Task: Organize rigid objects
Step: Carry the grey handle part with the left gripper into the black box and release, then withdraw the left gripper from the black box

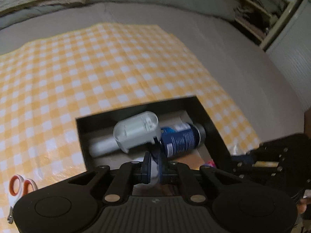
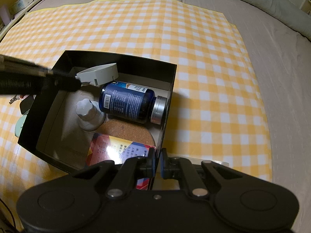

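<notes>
Closest to the left wrist camera, the left gripper [image 1: 154,160] has its jaws drawn together, pinching the near edge of a pale grey plastic housing [image 1: 136,134]. That housing hangs above the black box [image 1: 213,128], its long axis running from low left to the rounded end at upper right. Under it a white cylinder [image 1: 103,145] lies inside the box. Just to the right, a dark blue bottle [image 1: 180,139] lies on its side, cap toward the far right. Orange-handled scissors [image 1: 19,184] rest on the yellow checked cloth [image 1: 97,68] at the near left.

Nearest the right wrist camera, the right gripper [image 2: 157,163] points steeply down, jaws clamped on the box's near wall [image 2: 161,136]. The blue bottle [image 2: 128,103] lies across the box, its silver cap [image 2: 158,110] touching the right wall. A white knobbed bottle [image 2: 87,114] stands upright left of it, beside a cork coaster [image 2: 126,132] and a colourful packet [image 2: 116,151]. From the left, the other gripper reaches in, holding the grey housing [image 2: 101,73] over the far corner.
</notes>
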Action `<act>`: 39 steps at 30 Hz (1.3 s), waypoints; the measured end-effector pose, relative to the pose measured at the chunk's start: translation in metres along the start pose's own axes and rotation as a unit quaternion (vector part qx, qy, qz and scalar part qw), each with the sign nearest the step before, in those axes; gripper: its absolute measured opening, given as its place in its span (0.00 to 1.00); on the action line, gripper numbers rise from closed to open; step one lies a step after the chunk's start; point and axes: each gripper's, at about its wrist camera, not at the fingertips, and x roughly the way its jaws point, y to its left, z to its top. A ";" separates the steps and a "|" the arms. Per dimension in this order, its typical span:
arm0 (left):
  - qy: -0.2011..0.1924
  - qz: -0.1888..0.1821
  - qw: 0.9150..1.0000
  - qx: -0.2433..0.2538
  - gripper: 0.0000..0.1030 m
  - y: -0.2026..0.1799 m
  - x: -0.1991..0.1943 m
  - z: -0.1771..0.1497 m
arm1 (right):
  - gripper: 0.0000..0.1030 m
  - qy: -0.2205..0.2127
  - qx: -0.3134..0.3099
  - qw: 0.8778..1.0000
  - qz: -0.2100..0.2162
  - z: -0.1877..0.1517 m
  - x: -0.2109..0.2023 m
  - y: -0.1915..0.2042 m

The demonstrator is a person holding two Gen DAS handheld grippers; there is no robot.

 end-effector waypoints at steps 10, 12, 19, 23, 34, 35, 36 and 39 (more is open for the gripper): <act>-0.065 0.038 0.997 -0.029 0.10 0.025 0.014 0.009 | 0.05 -0.001 -0.001 1.000 0.001 0.000 0.000 0.000; -0.071 0.043 0.996 -0.034 0.10 0.032 0.012 0.013 | 0.05 -0.001 -0.001 1.000 0.002 0.000 -0.001 0.000; -0.040 0.040 0.998 -0.022 0.39 0.027 0.015 0.011 | 0.05 0.001 -0.002 1.000 0.002 0.001 -0.001 0.000; -0.035 0.031 0.999 -0.009 0.63 0.017 0.012 0.006 | 0.05 0.001 -0.002 1.000 0.002 0.001 0.000 0.000; -0.048 0.028 0.998 0.010 0.95 0.003 -0.016 -0.006 | 0.05 0.001 -0.002 1.000 0.001 0.000 -0.001 -0.001; -0.049 0.030 0.998 0.011 0.95 0.003 -0.020 -0.008 | 0.05 0.000 -0.002 1.000 0.001 0.000 -0.001 -0.001; -0.051 0.032 0.998 0.013 0.96 0.003 -0.024 -0.010 | 0.05 0.000 0.000 1.000 0.001 0.000 -0.002 -0.001; -0.056 0.036 0.998 0.012 0.98 0.005 -0.035 -0.016 | 0.05 -0.003 0.007 1.000 0.005 0.001 -0.004 -0.003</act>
